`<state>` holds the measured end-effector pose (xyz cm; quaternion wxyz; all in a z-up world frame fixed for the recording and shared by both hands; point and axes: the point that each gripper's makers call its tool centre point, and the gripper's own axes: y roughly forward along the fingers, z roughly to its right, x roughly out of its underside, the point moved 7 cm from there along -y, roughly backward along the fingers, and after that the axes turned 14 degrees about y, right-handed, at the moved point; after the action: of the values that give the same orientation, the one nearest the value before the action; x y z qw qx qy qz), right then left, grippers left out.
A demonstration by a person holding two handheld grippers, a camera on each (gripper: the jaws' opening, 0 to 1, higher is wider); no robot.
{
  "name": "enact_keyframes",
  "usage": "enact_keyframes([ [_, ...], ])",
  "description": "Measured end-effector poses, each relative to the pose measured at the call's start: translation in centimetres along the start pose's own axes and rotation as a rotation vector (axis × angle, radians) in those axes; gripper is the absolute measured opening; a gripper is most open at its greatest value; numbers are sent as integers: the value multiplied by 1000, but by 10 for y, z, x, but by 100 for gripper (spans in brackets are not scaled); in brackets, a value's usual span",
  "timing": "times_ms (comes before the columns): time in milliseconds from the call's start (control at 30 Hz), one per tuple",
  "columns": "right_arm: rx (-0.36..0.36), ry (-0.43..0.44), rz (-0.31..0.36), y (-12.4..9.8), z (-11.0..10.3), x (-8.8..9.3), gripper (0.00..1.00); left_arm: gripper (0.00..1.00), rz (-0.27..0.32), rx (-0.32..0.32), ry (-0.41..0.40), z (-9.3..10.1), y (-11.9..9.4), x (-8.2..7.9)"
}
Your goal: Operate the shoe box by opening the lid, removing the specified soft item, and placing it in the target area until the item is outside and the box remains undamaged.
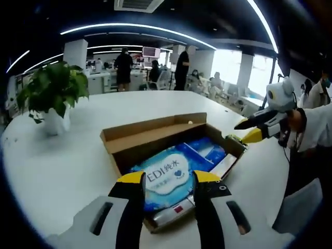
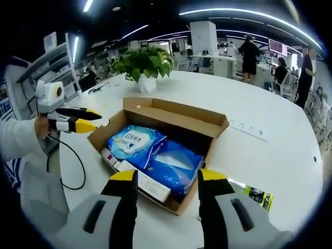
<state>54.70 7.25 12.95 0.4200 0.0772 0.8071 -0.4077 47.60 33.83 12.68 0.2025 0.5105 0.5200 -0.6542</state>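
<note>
A: Left gripper view. The shoe box (image 1: 171, 150) is seen on the white counter (image 1: 62, 166), lid already folded back. The soft item, a blue wipes pack (image 1: 166, 179), is lying inside at the near end, against a second blue pack (image 1: 207, 150). A white slim carton (image 1: 225, 165) is noted along the box's side wall. The left gripper (image 1: 168, 179) is held just over the near rim; its fingers (image 1: 134, 189) are spread wide, nothing held.

B: The other gripper?

A: The right gripper (image 1: 246, 130) is seen at the far corner of the box, fingers nearly together; whether anything is pinched cannot be told. A potted plant (image 1: 52, 96) stands well apart.

B: Right gripper view?

A: The same open box (image 2: 161, 155) is seen from the other end; wipes pack (image 2: 136, 145) toward the far-left part. The right gripper (image 2: 168, 181) is wide open here, empty. The left gripper (image 2: 85, 120) is seen beside the box's left corner. A small green tube (image 2: 257, 196) lies on the counter just beside the box.

B: Handling?

A: The pack is judged light, squashy, with slick film. A grip across a narrow edge is advised; the cardboard walls should not be levered.
</note>
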Motion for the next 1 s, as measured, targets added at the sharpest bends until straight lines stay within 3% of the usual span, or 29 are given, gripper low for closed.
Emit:
enact_keyframes([
  [467,-10,-7,-11,5,-2,0,43,35,-33,-39,-41,-6,-5,15],
  [1000,-45,-32,-25,26,-20,-10,39,35,-13,-33,-43,-6,-8,12],
])
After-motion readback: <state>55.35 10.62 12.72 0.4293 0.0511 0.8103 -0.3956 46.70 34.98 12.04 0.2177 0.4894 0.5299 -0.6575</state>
